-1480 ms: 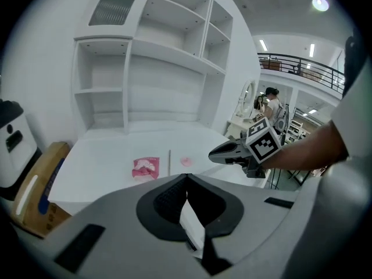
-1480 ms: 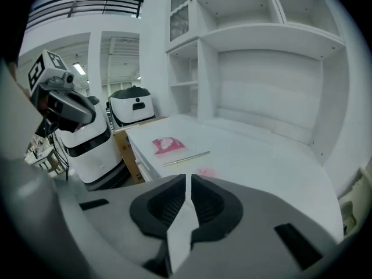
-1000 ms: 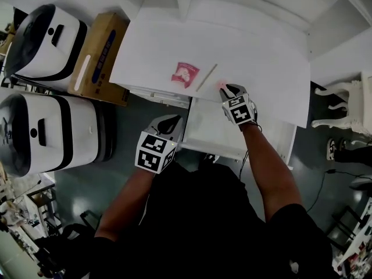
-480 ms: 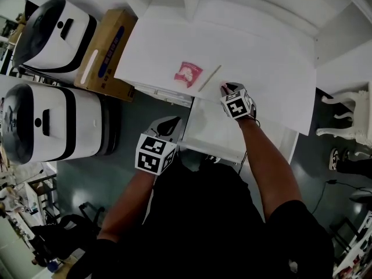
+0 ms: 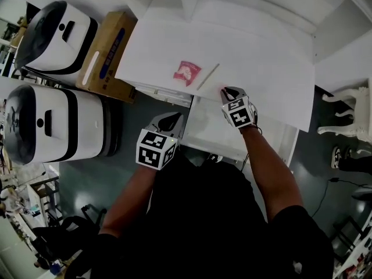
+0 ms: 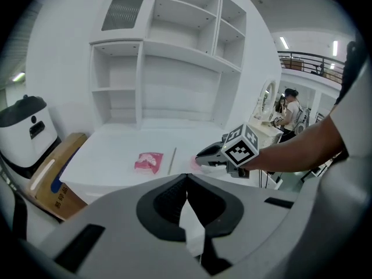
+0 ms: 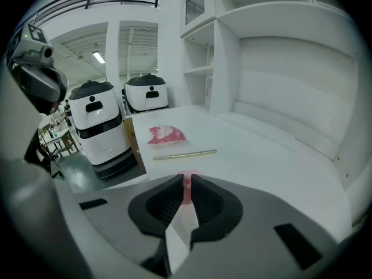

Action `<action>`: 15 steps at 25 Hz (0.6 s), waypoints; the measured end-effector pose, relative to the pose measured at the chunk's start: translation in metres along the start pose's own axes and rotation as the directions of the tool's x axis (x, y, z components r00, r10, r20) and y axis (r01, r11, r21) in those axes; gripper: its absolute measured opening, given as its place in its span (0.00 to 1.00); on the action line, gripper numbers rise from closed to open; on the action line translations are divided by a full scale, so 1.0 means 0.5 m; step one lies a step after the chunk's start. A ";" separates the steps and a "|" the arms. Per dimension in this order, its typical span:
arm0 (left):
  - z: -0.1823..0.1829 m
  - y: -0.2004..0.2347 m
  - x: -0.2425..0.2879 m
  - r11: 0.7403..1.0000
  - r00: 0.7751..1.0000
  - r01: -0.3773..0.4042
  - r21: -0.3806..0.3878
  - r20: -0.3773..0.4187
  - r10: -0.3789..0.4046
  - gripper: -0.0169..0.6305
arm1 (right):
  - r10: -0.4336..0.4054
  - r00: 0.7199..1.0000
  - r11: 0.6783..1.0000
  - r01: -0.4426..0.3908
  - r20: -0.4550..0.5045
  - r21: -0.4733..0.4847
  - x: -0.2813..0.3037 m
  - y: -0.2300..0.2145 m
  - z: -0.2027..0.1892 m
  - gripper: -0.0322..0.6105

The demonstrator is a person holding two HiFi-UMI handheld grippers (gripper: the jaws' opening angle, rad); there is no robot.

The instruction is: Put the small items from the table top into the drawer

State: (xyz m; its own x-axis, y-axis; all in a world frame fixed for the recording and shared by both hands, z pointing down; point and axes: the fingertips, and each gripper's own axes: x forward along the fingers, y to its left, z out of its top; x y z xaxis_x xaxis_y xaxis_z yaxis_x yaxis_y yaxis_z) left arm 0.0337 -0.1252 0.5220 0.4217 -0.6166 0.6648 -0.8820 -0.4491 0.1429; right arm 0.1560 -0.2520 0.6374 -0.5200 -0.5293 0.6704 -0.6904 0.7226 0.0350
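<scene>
Pink packet [image 5: 187,73] beside thin stick [image 5: 207,77] on tabletop [image 5: 261,63]; small pink piece [image 7: 186,183] in right claw [image 5: 225,90].

Your top [image 5: 215,225] is black with short sleeves and fills the lower centre of the head view. Left gripper [image 5: 169,121]: grey shell, black jaw pads, white cube [image 5: 156,149] with black square markers. Right gripper [image 5: 228,90]: same build, with its own marker cube [image 5: 239,113].

The head view looks steeply down from above the white tabletop [image 5: 256,57]. The left gripper view faces it from low and well back, the right gripper view from close over it. All three share the flat pink packet [image 5: 187,73].
</scene>
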 end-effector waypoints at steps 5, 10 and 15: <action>0.003 0.017 0.017 0.998 0.998 0.052 0.029 -0.020 -0.052 0.04 | 0.023 0.999 1.000 -0.023 0.045 0.005 -0.051 0.060 0.009 0.14; 0.010 0.040 0.028 0.991 0.993 0.112 0.067 -0.041 -0.109 0.04 | 0.083 0.997 0.996 -0.083 -0.003 -0.034 -0.077 0.161 -0.027 0.14; 0.009 0.061 0.030 0.982 0.985 0.167 0.092 -0.062 -0.161 0.04 | 0.081 0.987 0.993 -0.092 -0.138 -0.073 -0.024 0.216 -0.108 0.14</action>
State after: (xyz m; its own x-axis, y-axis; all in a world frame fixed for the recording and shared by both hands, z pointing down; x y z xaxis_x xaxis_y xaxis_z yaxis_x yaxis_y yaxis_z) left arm 0.0140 -0.1511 0.5332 0.5447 -0.4951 0.6768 -0.7762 -0.6032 0.1835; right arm 0.1148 -0.1439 0.6731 -0.4996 -0.4024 0.7671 -0.6011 0.7987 0.0276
